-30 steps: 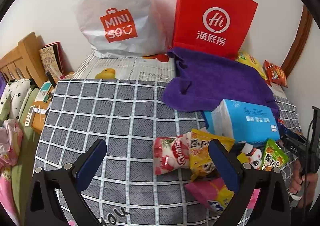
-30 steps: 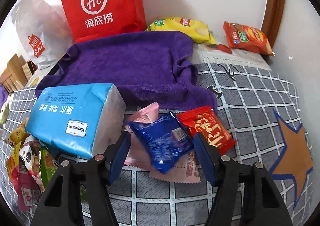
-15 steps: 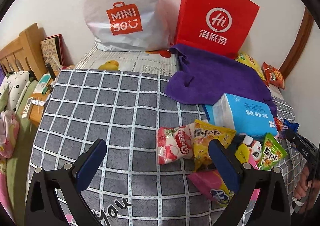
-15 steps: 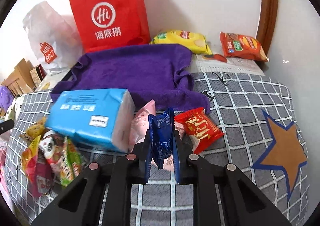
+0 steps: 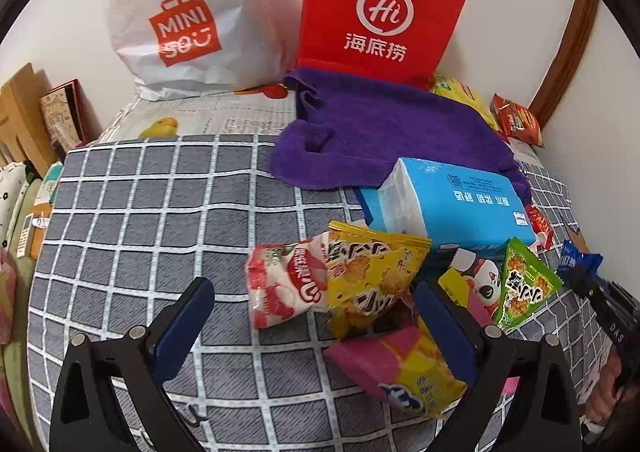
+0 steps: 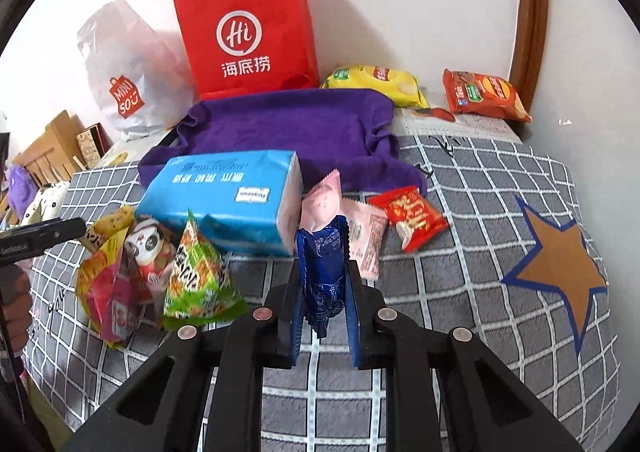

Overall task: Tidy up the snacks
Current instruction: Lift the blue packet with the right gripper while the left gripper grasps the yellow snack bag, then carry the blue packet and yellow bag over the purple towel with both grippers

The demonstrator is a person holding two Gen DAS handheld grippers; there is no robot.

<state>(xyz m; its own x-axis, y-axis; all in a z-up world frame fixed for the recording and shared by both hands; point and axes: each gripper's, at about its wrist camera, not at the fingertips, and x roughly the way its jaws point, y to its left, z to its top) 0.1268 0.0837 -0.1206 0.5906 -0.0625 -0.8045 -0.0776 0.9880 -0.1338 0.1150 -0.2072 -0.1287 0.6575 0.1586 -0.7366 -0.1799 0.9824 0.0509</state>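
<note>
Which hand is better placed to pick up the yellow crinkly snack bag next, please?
Left: the left gripper is open, straddling the yellow crinkly snack bag; the right gripper is shut on a blue foil packet.

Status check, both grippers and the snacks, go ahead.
Right gripper shut on blue packet, lifted. Left gripper open over snack pile. Tissue pack close behind.

Right gripper (image 6: 323, 252): jaws, wide apart a second ago, now clamped on blue snack packet (image 6: 322, 272). Packet, formerly flat on checked cloth (image 6: 480, 252) atop pink packet (image 6: 362, 230), now lifted clear and squeezed upright; pink packet uncovered at 12 to 1 o'clock of the fingers. Left gripper (image 5: 314, 306): lower and nearer the snack pile, yellow packet (image 5: 368, 280) now between open jaws, untouched.
</note>
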